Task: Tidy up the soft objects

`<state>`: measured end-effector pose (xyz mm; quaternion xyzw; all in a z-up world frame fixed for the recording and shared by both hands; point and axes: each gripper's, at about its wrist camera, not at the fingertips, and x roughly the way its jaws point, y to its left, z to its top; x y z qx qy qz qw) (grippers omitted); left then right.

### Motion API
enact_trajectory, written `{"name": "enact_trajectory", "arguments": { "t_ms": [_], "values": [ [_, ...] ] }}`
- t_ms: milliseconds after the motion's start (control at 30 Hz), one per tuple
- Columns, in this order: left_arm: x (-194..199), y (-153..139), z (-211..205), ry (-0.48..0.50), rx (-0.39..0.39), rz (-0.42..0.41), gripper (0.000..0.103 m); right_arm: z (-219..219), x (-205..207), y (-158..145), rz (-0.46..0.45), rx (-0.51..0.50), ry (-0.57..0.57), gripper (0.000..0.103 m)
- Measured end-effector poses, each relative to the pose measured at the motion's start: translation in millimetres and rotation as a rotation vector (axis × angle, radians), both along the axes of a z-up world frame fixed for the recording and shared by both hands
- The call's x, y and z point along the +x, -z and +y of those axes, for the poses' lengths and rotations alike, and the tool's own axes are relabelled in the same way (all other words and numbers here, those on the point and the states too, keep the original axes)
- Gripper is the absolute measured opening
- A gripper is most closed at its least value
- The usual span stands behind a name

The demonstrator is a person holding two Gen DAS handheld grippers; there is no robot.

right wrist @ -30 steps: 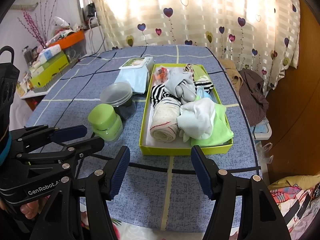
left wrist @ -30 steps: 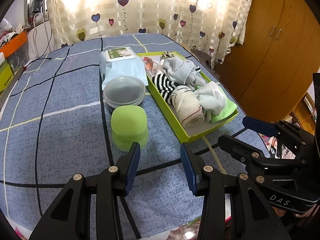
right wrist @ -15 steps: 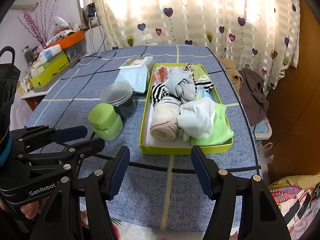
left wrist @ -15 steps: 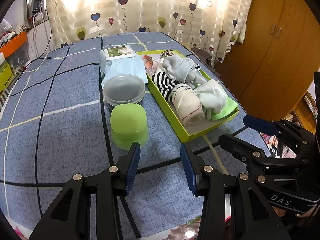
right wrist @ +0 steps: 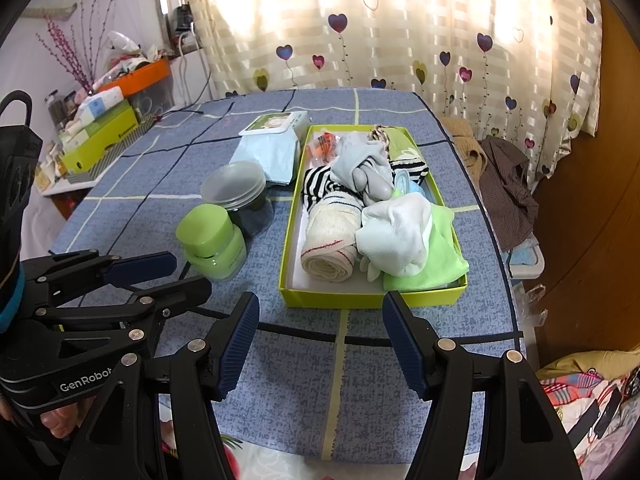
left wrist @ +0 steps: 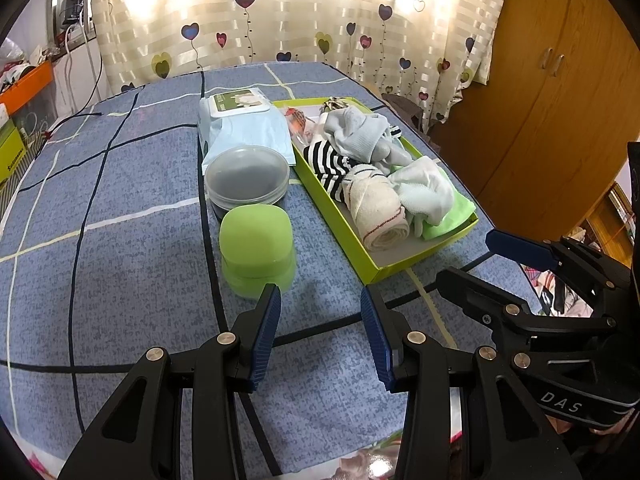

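Blue checked tablecloth (right wrist: pixel 400 108) | socks and cloths piled in green box (right wrist: pixel 372 300) | both tongs wide, holding nothing: left gripper (left wrist: pixel 320 320), right gripper (right wrist: pixel 320 332) | sorting either due or done

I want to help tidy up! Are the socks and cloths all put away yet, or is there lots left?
Looks mostly done: the rolled towel, striped sock, grey sock and white cloth all lie in the green box. Nothing is in hand: the left gripper and right gripper are both open and empty, short of the box. No loose soft things show on the table; maybe neatening remains.
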<state>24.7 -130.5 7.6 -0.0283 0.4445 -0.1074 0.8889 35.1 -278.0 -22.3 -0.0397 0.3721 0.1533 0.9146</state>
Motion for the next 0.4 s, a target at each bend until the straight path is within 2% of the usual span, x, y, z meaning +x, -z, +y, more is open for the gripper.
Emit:
{"name": "enact_trajectory", "arguments": {
  "t_ms": [400],
  "values": [
    [-2.4,-6.5,-1.1,0.003,0.0,-0.028,0.043,0.3,0.1,-1.1,-0.002,0.002,0.001,0.065]
  ]
}}
